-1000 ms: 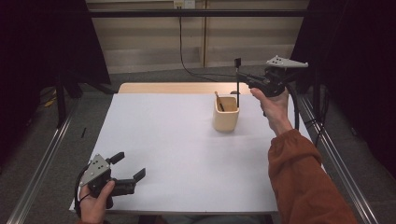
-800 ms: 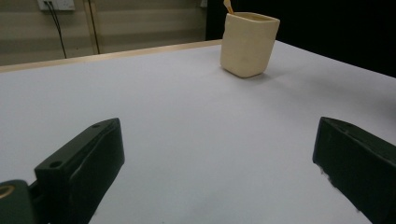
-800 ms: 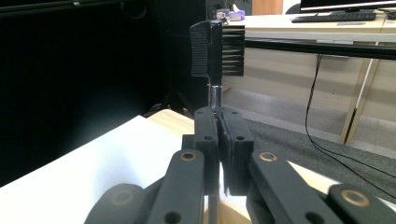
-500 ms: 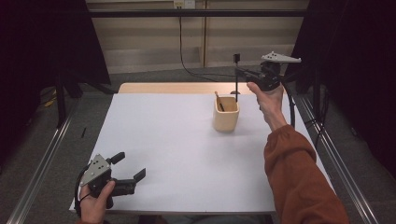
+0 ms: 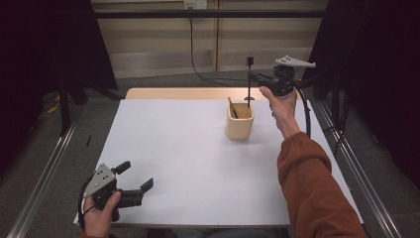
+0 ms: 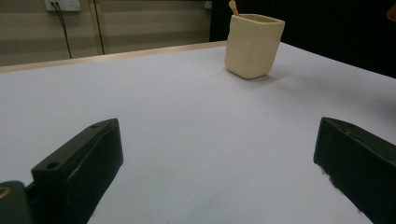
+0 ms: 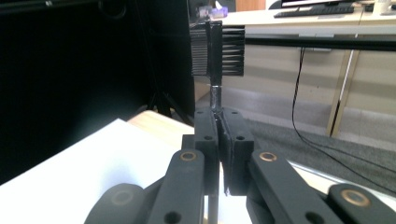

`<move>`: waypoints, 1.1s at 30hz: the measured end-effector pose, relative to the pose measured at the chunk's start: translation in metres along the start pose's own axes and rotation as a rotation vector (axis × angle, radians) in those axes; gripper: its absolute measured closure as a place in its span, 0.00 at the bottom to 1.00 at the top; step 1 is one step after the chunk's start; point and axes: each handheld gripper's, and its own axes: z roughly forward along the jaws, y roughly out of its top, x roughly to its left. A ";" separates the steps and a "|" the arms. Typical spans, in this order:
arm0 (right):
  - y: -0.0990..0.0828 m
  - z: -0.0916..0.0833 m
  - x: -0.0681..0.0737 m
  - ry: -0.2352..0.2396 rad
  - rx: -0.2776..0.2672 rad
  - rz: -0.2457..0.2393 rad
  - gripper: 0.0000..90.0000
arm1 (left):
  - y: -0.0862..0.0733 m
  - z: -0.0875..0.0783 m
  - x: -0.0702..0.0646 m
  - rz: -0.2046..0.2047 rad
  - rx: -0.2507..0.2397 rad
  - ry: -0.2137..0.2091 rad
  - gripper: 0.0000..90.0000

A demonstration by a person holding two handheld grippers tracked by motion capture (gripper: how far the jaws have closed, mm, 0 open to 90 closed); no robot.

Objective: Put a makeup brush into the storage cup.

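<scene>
Brush point(image 5: 249, 79), one, black, upright, clamped in right tongs point(image 5: 253, 77) above cup point(image 5: 239, 121), slightly nearer it than a second ago. Cup, one, beige, on white surface point(image 5: 188, 158), wooden stick point(image 5: 232, 106) inside. Left tongs point(image 5: 136, 179), apart, unmoved at near edge.

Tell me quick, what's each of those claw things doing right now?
Left gripper: open, holding nothing, low over the white table.
Right gripper: closed on a black brush, held upright by its handle.
</scene>
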 end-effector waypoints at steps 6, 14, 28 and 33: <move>-0.008 0.009 0.006 0.018 0.020 -0.004 0.96 | 0.000 -0.001 0.000 0.001 0.000 -0.002 0.02; -0.025 0.013 0.005 0.029 0.040 0.015 0.96 | 0.000 -0.001 0.000 0.001 -0.002 -0.008 0.02; -0.050 0.009 -0.001 0.032 0.048 0.047 0.96 | 0.000 -0.001 0.000 0.005 0.001 -0.009 0.02; -0.055 0.010 -0.001 0.040 0.050 0.054 0.96 | 0.000 -0.001 0.000 0.004 0.003 -0.011 0.02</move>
